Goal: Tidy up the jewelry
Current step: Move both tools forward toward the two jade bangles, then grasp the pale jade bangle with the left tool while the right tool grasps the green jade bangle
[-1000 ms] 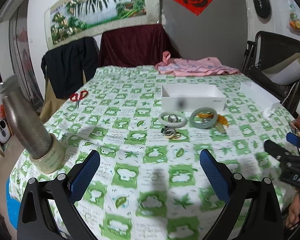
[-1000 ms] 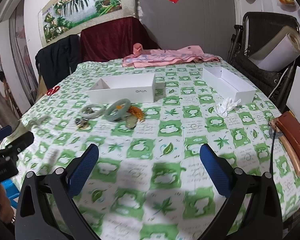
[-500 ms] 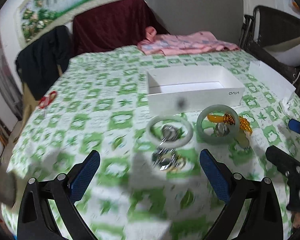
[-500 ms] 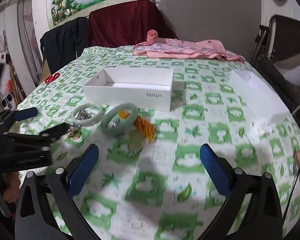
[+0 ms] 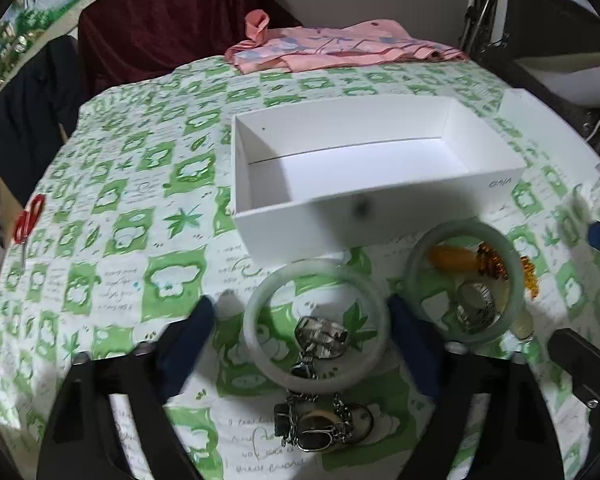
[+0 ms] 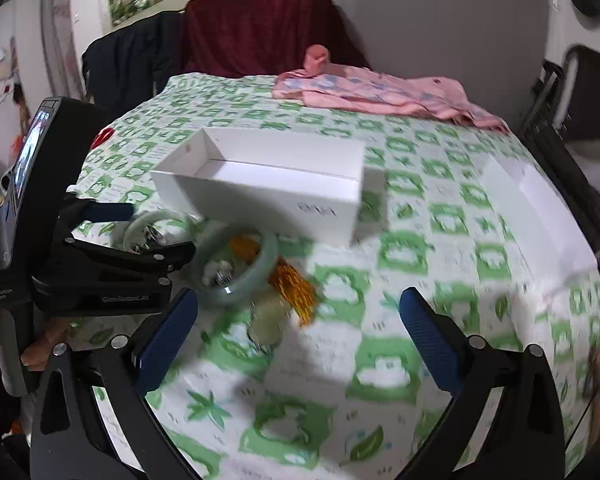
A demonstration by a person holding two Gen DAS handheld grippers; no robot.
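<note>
Landmark: open white box (image 5: 364, 168) on green-patterned tablecloth (image 5: 140, 208). Bare cloth left of box out to red scissors (image 5: 28, 220) at table edge; more bare cloth right of box in right wrist view, with white lid (image 6: 528, 192) near that edge. Pink garment (image 5: 340, 48) behind box at far edge. Just in front of box: pale jade bangle (image 5: 316, 320), round, translucent whitish-green, lying flat, ringing a silver piece with chain (image 5: 320, 420) trailing nearer the camera. Second jade bangle (image 5: 464, 280) beside it, front-right of box, greener, lying over amber beads (image 5: 492, 260) and a ring. Left gripper (image 5: 304, 344) spread wide, blue pads (image 5: 188, 340) either side of pale bangle, contact unclear from blur. Right gripper (image 6: 300, 340) spread wide, holding nothing, over cloth in front of box, near greener bangle
</note>
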